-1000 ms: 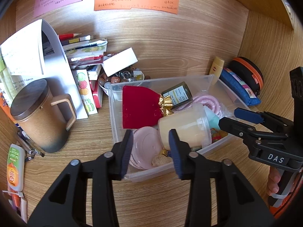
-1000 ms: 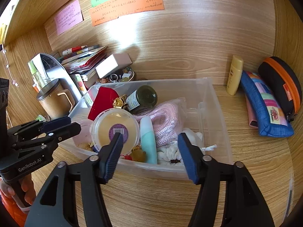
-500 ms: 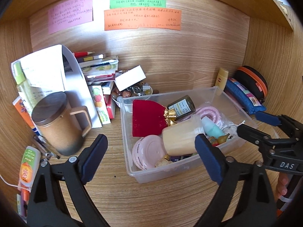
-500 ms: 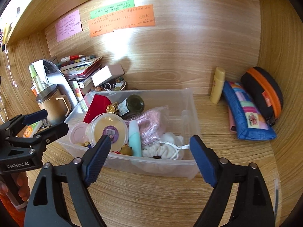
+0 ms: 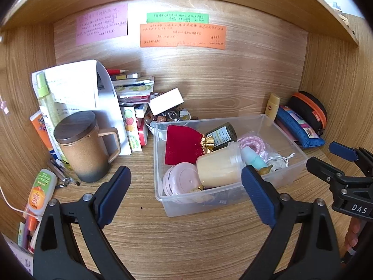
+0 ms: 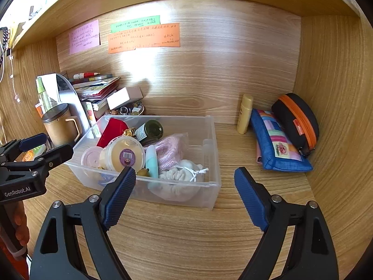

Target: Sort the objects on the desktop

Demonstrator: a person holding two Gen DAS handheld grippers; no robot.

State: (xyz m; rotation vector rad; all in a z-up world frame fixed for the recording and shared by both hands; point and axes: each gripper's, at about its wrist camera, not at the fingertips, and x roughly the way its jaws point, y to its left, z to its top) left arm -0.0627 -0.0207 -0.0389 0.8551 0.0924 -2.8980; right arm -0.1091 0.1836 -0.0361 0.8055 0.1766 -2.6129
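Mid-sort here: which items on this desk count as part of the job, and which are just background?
Part of the job:
- clear plastic bin
- yellow lidded tub in it
- red pouch in it
- dark green bottle in it
- pink coiled cord in it
- small yellow bottle outside it
- blue pouch outside it

Just there:
- sticky notes
- brown lidded mug
- book stack

Pink, green, orange notes on wooden wall

Both wrist views angled down, near, sharing clear bin
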